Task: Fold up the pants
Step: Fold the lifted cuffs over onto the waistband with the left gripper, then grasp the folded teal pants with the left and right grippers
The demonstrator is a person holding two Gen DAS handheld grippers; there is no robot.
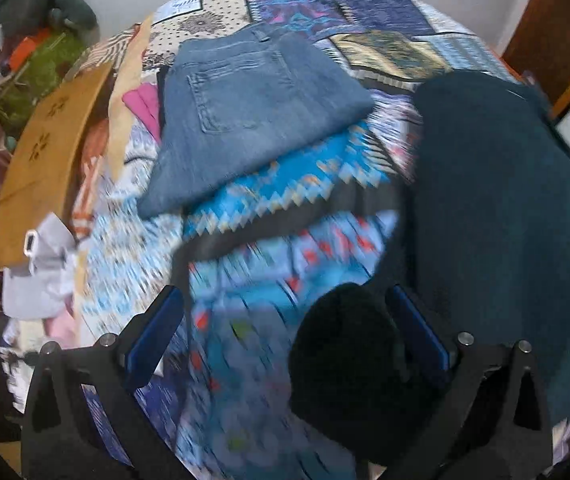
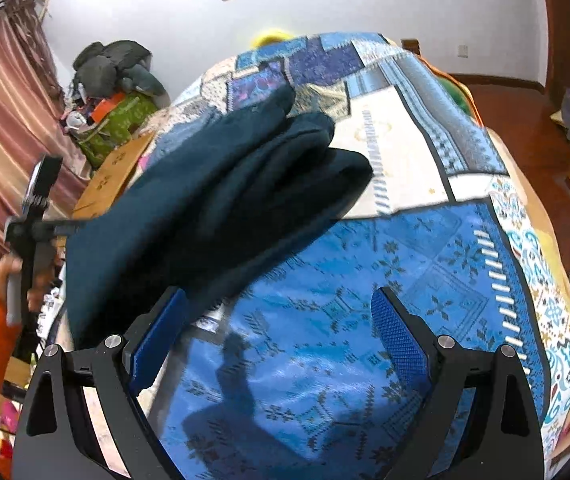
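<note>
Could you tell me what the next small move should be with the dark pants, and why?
Probably close the left gripper on the dark pants' near dark edge. Both grippers are open and holding nothing, the right gripper over bare bedspread, while the jeans already lie folded.

The folded jeans (image 1: 245,120) lie on the bedspread (image 1: 245,280) towards the far left in the left wrist view; the dark pants (image 1: 505,200) lie to their right, running from far to near; a wooden board (image 1: 45,152) stands left of the bed, with a pile of clothes (image 1: 41,0) behind it; in the right wrist view the dark pants (image 2: 213,200) lie folded on the left half of the bedspread (image 2: 405,272), the curtain (image 2: 9,120) far left.
</note>
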